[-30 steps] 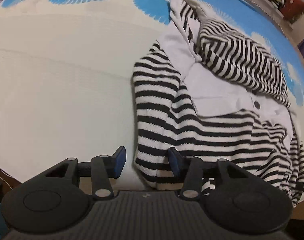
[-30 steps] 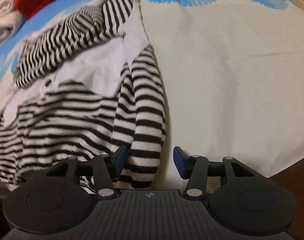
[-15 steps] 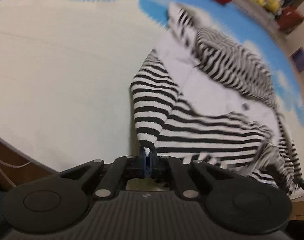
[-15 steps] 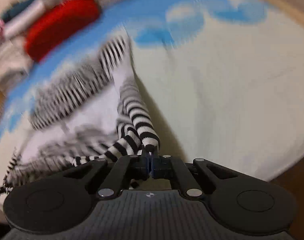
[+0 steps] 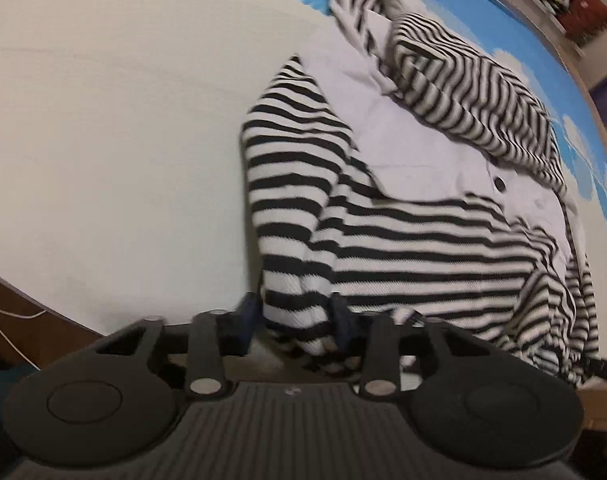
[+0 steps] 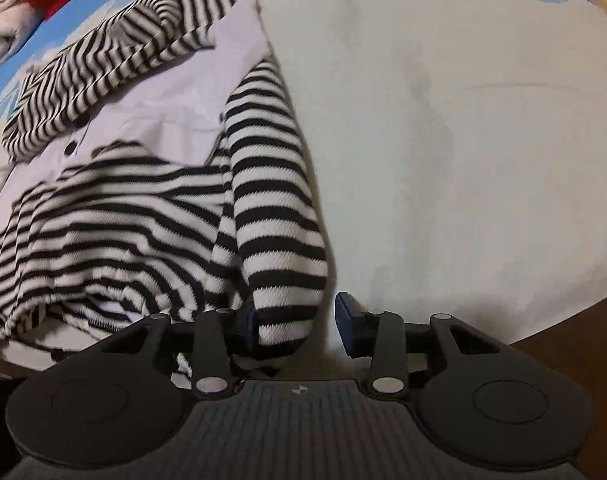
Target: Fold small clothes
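Your left gripper [image 5: 295,320] straddles one cuff of the black-and-white striped knit garment [image 5: 403,184] lying on the cream sheet [image 5: 103,140]; your right gripper [image 6: 295,318] straddles the other. Both jaw pairs, clamped half a second ago, have just parted, cuffs lying loosely between.

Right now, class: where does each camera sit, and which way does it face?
Left wrist: on the left gripper, looking steeply down at a sleeve cuff between its jaws.
Right wrist: on the right gripper, looking steeply down at the other cuff.
Shared: the striped cardigan on the cream bedspread.
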### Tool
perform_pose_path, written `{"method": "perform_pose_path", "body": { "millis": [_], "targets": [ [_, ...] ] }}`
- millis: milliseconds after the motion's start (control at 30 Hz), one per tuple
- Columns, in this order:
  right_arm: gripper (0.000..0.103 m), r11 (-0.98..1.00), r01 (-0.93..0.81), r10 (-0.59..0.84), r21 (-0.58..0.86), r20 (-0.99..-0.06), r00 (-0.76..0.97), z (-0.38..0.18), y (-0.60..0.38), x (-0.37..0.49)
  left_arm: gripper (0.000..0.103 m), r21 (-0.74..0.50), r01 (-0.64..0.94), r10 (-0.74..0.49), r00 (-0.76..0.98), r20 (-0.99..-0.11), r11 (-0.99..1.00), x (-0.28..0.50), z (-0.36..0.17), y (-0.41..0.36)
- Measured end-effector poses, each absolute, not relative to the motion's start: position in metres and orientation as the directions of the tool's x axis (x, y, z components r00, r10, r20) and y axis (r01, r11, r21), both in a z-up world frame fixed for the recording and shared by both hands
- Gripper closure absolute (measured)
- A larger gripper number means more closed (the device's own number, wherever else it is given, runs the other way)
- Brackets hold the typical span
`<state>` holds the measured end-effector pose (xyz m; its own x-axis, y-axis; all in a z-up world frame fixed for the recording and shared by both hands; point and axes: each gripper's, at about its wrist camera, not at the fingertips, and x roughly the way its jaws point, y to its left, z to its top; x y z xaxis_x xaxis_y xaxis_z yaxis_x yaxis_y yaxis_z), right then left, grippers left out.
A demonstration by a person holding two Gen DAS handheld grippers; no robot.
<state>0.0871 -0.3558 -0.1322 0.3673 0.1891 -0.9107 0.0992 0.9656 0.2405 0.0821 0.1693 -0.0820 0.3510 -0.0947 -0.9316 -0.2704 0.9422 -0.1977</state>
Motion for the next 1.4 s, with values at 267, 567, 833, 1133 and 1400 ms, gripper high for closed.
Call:
{"method": "perform_pose_path", "body": {
  "millis": [267, 567, 833, 1133, 1400],
  "targets": [
    [0.102, 0.937, 0.052, 0.276, 0.347, -0.821, 0.500, -0.086, -0.365, 0.061, 0.097, -0.145, -0.122, -0.078, 0.435, -0.897, 0.982, 0.068, -0.044, 0.144],
    [0.102, 0.866, -0.101, 0.429, 0.489, -0.626, 0.651, 0.035, -0.410, -0.017, 0.098, -0.187, 0.082, -0.197, 0.620, -0.759, 0.979, -0.002, 0.089, 0.152],
    [0.102, 0.877, -0.097, 0.401, 0.470, -0.607, 0.687, 0.046, -0.412, 0.000, 0.098, -0.243, 0.022, -0.202, 0.628, -0.752, 0.970, 0.048, 0.062, 0.156],
    [0.102, 0.898, 0.027, 0.304, 0.439, -0.664, 0.683, 0.000, -0.373, 0.168, 0.091, -0.328, -0.168, -0.187, 0.552, -0.812, 0.930, 0.221, -0.012, 0.198],
    [0.091, 0.892, 0.113, 0.254, 0.438, -0.691, 0.677, -0.050, -0.364, 0.233, 0.063, -0.460, -0.192, -0.275, 0.584, -0.764, 0.867, 0.249, -0.020, 0.220]
  ]
}}
